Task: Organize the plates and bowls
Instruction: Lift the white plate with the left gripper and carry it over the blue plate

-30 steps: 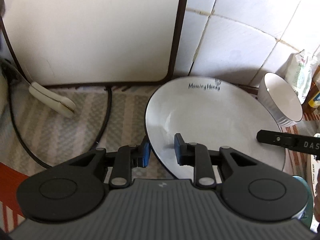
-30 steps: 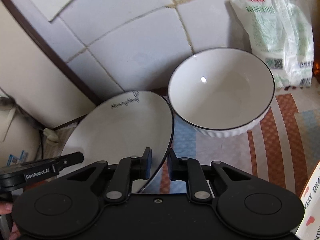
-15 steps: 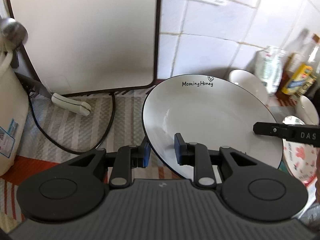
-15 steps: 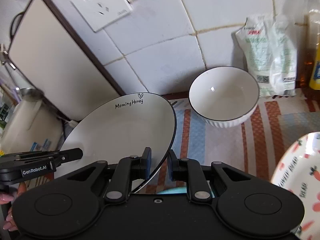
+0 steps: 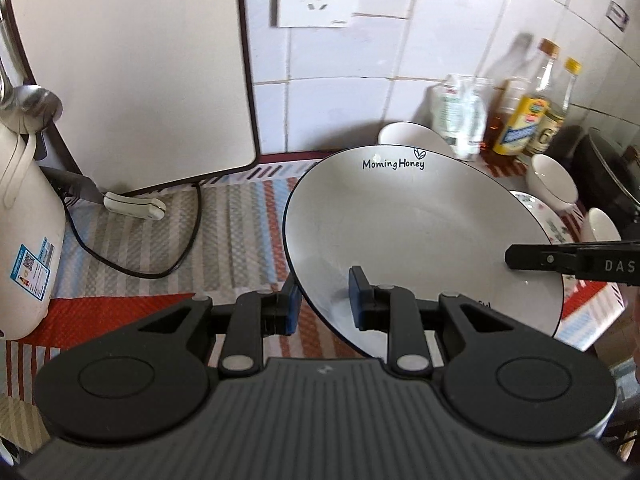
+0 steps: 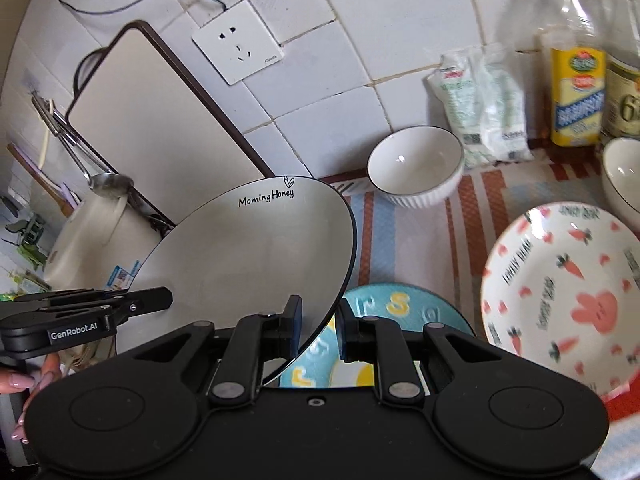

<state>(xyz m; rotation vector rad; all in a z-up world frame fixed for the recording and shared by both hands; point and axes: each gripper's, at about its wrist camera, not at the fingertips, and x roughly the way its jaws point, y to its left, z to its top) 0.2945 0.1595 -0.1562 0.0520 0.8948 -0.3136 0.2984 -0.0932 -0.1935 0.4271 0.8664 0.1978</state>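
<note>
A white black-rimmed plate (image 5: 416,232) lettered "Morning Honey" hangs tilted above the striped mat, held from both sides. My left gripper (image 5: 324,300) is shut on its near left rim. In the right wrist view the same plate (image 6: 256,248) has its right edge pinched in my right gripper (image 6: 320,320), also shut. The right gripper (image 5: 532,258) reaches in from the right of the left wrist view. A white ribbed bowl (image 6: 416,168) stands by the tiled wall. A carrot-and-rabbit plate (image 6: 560,288) and a blue plate (image 6: 384,312) lie below on the mat.
A cutting board (image 5: 132,72) leans on the wall beside a white kettle (image 5: 24,232) with a black cable (image 5: 132,272). Bottles (image 6: 576,80) and a plastic bag (image 6: 480,108) stand at the back right. Two more small bowls (image 5: 552,180) sit at the right. A person's hand (image 6: 24,392) grips the left tool.
Both grippers have risen and drawn back from the wall, carrying the plate between them. The ribbed bowl now looks farther off, and the patterned plates and bottles have come into view.
</note>
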